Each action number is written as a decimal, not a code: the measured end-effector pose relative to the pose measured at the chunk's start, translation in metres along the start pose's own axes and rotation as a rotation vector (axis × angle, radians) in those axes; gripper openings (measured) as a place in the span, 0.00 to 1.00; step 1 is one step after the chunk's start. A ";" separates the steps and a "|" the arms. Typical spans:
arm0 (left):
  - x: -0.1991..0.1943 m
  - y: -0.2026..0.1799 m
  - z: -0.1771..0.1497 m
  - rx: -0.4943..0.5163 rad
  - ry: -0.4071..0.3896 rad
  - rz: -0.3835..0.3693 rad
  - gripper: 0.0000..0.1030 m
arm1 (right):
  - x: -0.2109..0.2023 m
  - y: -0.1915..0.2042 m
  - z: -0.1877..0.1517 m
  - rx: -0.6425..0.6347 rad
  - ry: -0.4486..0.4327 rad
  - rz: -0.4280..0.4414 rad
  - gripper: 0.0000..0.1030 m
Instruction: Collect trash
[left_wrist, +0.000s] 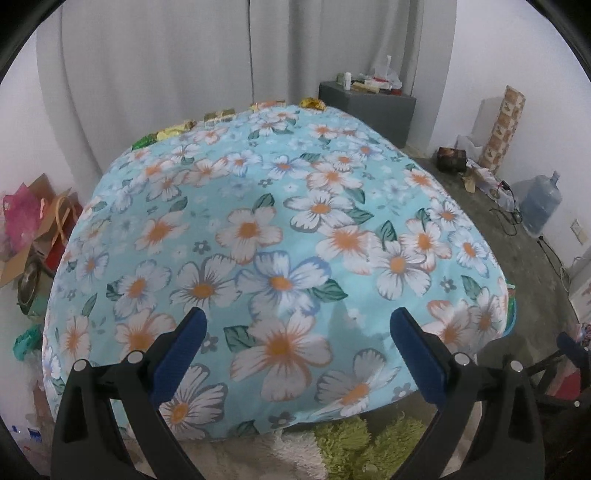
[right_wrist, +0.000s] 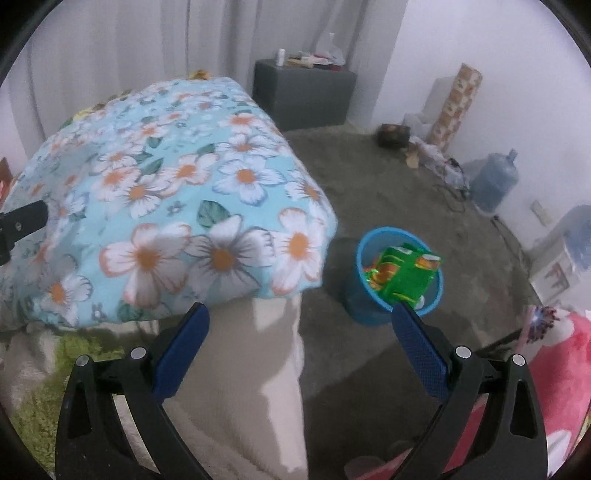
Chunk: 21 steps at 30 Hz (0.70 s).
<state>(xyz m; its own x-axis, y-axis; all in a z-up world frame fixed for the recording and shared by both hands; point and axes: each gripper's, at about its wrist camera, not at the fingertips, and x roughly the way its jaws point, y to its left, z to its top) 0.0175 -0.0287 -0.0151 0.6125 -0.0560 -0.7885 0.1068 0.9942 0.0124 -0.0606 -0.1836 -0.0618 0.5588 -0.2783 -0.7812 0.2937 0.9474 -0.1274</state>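
A green snack wrapper (right_wrist: 402, 275) lies atop the blue waste bin (right_wrist: 369, 295) on the floor, at two o'clock from the right claw (right_wrist: 301, 326), long axis running seven to one o'clock. Both claws are released and empty; the left claw (left_wrist: 295, 330) hovers over the floral bed cover (left_wrist: 258, 221). Likely between pickups: next, reach the wrappers (left_wrist: 219, 116) along the bed's far edge at twelve o'clock.

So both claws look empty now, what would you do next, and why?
Probably reach the left gripper forward across the floral cloth toward the wrappers along its far edge. Both grippers are open and hold nothing, the green packet already sits in the blue bin near the right gripper, and those wrappers are the trash in view that is not yet collected.
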 end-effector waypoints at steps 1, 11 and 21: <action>0.001 0.000 0.001 -0.001 0.008 0.002 0.95 | -0.001 -0.003 0.001 0.009 0.000 -0.007 0.92; 0.003 0.012 0.004 -0.053 0.015 0.031 0.95 | -0.009 -0.017 0.002 0.058 -0.013 -0.048 0.92; 0.005 0.012 0.003 -0.059 0.035 0.035 0.95 | -0.009 -0.017 0.002 0.056 -0.019 -0.049 0.92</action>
<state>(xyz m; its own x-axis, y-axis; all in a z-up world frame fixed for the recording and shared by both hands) 0.0235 -0.0174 -0.0170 0.5872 -0.0188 -0.8092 0.0389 0.9992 0.0050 -0.0693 -0.1971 -0.0512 0.5574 -0.3280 -0.7627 0.3640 0.9222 -0.1306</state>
